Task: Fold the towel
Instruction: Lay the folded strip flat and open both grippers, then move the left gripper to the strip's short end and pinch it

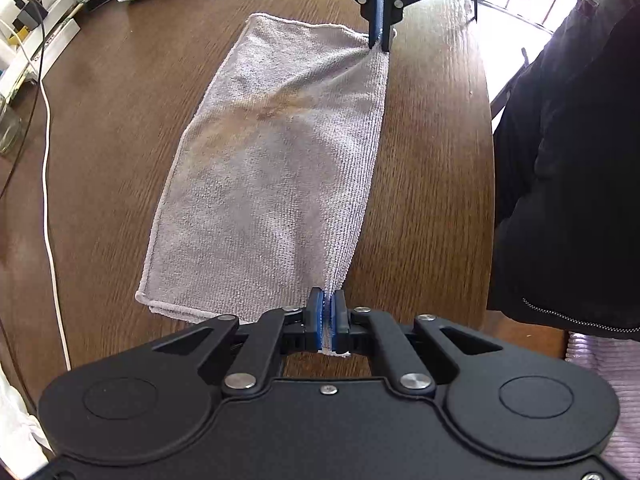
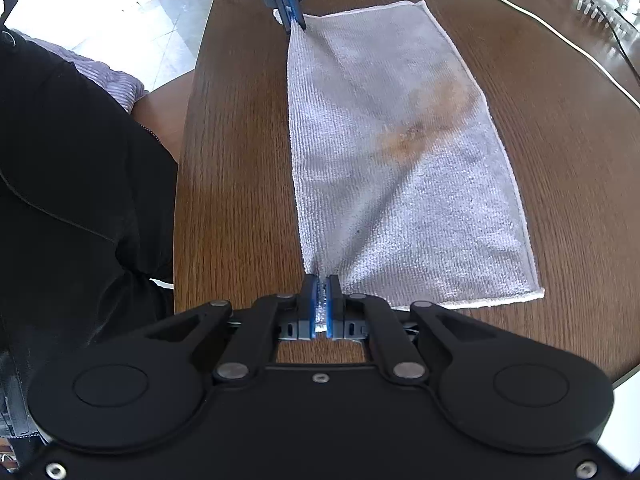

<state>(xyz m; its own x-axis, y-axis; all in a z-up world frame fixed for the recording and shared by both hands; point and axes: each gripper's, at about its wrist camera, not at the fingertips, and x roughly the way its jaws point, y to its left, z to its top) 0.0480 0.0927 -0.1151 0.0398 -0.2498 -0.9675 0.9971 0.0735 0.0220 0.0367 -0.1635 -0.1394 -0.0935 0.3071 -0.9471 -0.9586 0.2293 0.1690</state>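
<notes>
The pale grey terry towel with the brownish stain [image 1: 276, 152] is lying flat on the dark wood-grain table [image 1: 432, 184], already doubled over, with two hemmed layers showing at its short end. It is sitting close to the table edge nearest the person in the black jacket [image 1: 568, 160].

The left gripper [image 1: 328, 312] is clenching one corner of the towel's long edge between its blue pads, and the right gripper [image 2: 322, 304] is pinching the other corner of that same edge. Both are pointing steeply downward, and cloth is visibly bunching between each pair of pads.

What could be going wrong from here, as I judge it: the cloth is puckering into creases toward the right gripper's corner, so if the pads let go now a wrinkle may be staying in the fold. If one gripper is pulling harder than the other, the top layer may be sliding off square with the one beneath. A pad could also be snagging the loops on release and dragging the corner back up. The white cable [image 1: 50, 184] is lying well apart, so it is posing little trouble.
</notes>
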